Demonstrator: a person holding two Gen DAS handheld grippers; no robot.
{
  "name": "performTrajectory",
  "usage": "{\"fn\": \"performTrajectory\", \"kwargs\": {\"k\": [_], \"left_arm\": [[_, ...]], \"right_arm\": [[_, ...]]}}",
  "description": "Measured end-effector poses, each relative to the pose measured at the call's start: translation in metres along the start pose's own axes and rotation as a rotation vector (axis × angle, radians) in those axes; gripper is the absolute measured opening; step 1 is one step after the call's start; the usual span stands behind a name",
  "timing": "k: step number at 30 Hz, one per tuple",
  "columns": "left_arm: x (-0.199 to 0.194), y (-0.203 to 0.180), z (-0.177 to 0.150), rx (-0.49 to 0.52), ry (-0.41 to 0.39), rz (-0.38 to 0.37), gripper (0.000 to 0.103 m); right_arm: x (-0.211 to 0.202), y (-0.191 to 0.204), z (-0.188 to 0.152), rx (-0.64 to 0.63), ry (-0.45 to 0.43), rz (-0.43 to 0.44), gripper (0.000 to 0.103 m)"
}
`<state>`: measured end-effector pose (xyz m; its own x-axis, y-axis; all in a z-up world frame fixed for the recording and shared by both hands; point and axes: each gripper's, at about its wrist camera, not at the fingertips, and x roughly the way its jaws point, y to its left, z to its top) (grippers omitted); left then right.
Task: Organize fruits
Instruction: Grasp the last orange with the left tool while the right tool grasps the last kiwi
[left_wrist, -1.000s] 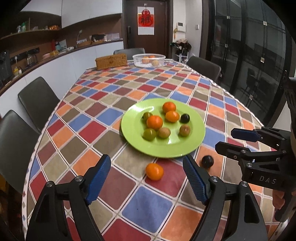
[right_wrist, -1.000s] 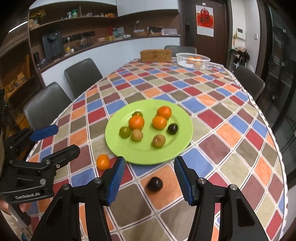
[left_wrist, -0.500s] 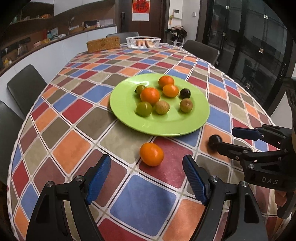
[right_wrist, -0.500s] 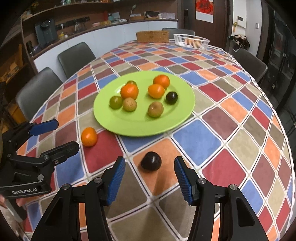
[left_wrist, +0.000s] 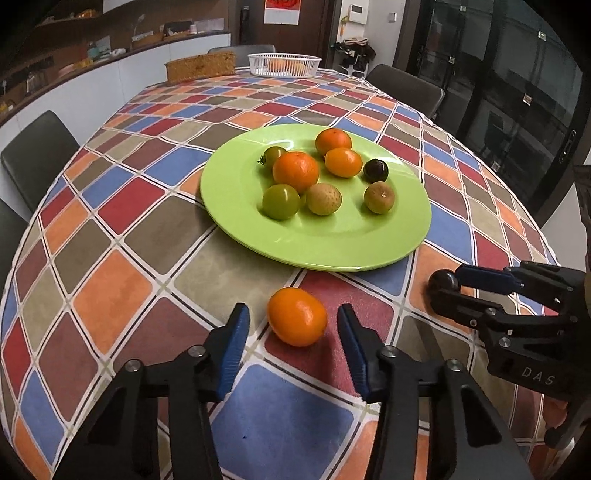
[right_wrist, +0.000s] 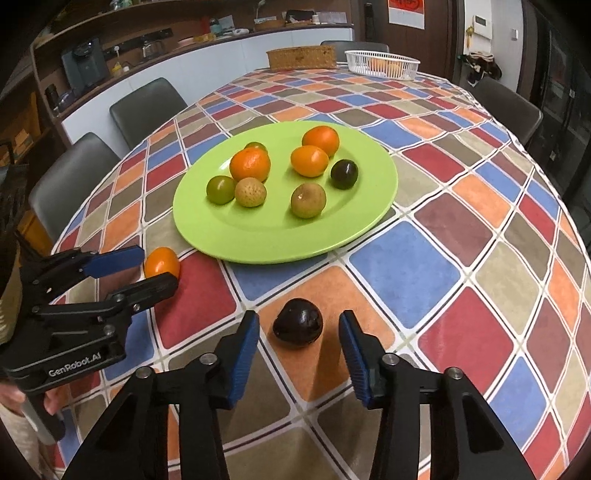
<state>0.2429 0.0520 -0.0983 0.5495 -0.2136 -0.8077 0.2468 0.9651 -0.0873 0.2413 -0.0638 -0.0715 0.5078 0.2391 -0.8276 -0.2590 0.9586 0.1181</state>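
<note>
A green plate (left_wrist: 258, 229) (right_wrist: 258, 240) on the checkered tablecloth holds several small fruits: orange, green, tan and one dark. A loose orange fruit (left_wrist: 297, 316) (right_wrist: 161, 261) lies on the cloth in front of the plate, just ahead of my open left gripper (left_wrist: 293, 325) and between its fingertips. A loose dark fruit (right_wrist: 298, 321) (left_wrist: 441, 281) lies to its right, between the fingertips of my open right gripper (right_wrist: 299, 330). Neither gripper touches its fruit. Each gripper shows in the other's view, the right (left_wrist: 458, 284) and the left (right_wrist: 155, 267).
A white basket (left_wrist: 283, 64) (right_wrist: 382, 64) with orange fruit and a wicker box (left_wrist: 201, 66) (right_wrist: 301, 57) stand at the table's far end. Dark chairs (right_wrist: 144, 107) line the left side and far right (left_wrist: 404, 86). The table edge is close on the near side.
Both grippers have moved forward and down toward the table. The orange fruit now lies between the left fingertips and the dark fruit between the right fingertips. Both stay open.
</note>
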Motion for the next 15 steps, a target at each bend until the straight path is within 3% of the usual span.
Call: {"fn": "performTrajectory", "kwargs": {"k": [5,9,15], "left_arm": [[0.0048,0.0003,0.0011,-0.01,0.014,-0.015,0.033],[0.0049,-0.0008,0.0009,-0.01,0.013,-0.012,0.033],[0.0028,-0.002,0.0003,-0.008,0.01,-0.009,0.033]], "right_arm": [[0.0044,-0.0008,0.0001,0.003,0.009,0.013,0.036],[0.0056,-0.0022,0.0002,0.008,0.01,0.024,0.03],[0.0026,-0.0043,-0.0001,0.016,-0.001,0.021,0.03]]}}
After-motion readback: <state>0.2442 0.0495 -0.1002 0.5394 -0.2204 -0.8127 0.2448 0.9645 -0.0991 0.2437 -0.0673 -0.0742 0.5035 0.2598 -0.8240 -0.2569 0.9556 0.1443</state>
